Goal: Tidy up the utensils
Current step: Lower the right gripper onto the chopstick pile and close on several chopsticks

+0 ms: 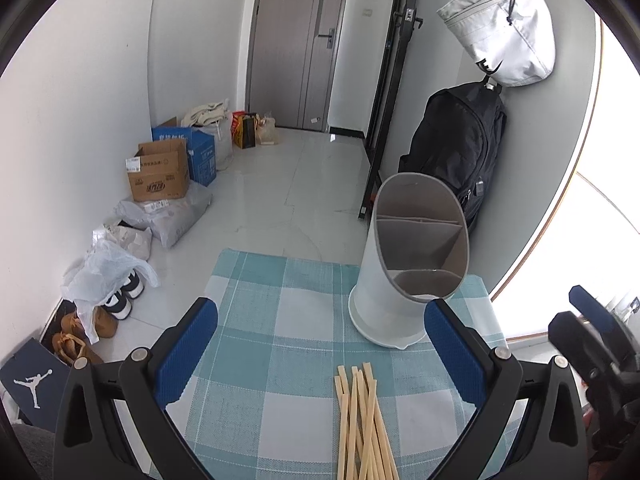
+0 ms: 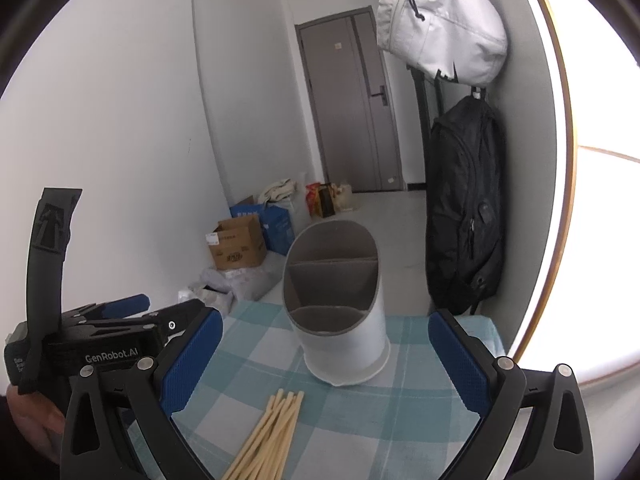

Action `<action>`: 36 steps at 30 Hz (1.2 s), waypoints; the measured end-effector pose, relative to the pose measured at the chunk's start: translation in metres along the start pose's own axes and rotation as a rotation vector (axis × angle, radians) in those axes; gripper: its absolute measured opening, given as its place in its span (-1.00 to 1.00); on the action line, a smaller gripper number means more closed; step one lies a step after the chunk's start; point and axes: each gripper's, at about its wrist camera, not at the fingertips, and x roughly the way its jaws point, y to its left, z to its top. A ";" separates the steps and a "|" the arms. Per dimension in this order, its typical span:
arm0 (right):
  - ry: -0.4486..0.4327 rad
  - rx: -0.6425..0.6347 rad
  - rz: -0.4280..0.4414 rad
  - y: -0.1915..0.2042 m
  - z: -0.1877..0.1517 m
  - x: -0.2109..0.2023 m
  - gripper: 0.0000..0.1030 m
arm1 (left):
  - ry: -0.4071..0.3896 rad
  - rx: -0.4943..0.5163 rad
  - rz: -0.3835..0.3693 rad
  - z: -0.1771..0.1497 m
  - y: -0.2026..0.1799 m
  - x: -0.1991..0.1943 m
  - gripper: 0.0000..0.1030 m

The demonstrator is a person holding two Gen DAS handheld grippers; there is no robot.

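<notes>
Chopsticks point(image 1: 362, 424) are lying loose in a crossed bundle toward the worktop's point(image 1: 256, 320) near edge; the divided holder point(image 1: 404, 264) is standing by its far right corner. Left tool point(image 1: 320, 356) and right tool point(image 2: 324, 364) are both hovering wide open, empty. Advisable: pinching few sticks, mid-length. Bundle's near ends are running out of frame; exact count is indeterminable.

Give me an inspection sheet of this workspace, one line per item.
Surface: checked tablecloth, teal and white.
Job's things: bundle of chopsticks lying loose; white utensil holder upright beyond it, visible compartments empty.
Clutter: nothing seen on the cloth.
Grippers: left gripper open; right gripper open; neither holds anything.
Cables: nothing seen.
Surroundings: cardboard boxes, shoes, black backpack, white bag, grey door.
</notes>
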 end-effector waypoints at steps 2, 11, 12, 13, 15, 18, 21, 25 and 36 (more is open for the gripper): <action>0.050 0.032 0.038 -0.003 -0.004 0.009 1.00 | 0.026 -0.014 0.003 0.000 0.006 0.005 0.96; 0.430 0.177 0.153 -0.010 -0.043 0.087 0.63 | 0.171 -0.093 0.019 -0.004 0.041 0.031 0.96; 0.490 0.201 0.165 -0.011 -0.050 0.098 0.50 | 0.187 -0.097 0.018 -0.005 0.044 0.034 0.96; 0.553 0.232 0.177 -0.012 -0.058 0.111 0.42 | 0.196 -0.098 0.017 -0.005 0.046 0.035 0.96; 0.623 0.275 0.187 -0.014 -0.071 0.127 0.14 | 0.213 -0.101 0.015 -0.006 0.050 0.038 0.96; 0.672 0.310 0.199 -0.015 -0.078 0.143 0.04 | 0.230 -0.099 0.021 -0.006 0.056 0.041 0.96; 0.679 0.320 0.187 -0.013 -0.077 0.151 -0.01 | 0.248 -0.101 0.022 -0.006 0.061 0.045 0.96; 0.713 0.314 0.168 -0.006 -0.077 0.165 -0.23 | 0.271 -0.105 0.013 -0.007 0.066 0.050 0.96; 0.709 0.377 0.134 -0.007 -0.077 0.165 -0.95 | 0.294 -0.092 -0.003 -0.008 0.066 0.054 0.96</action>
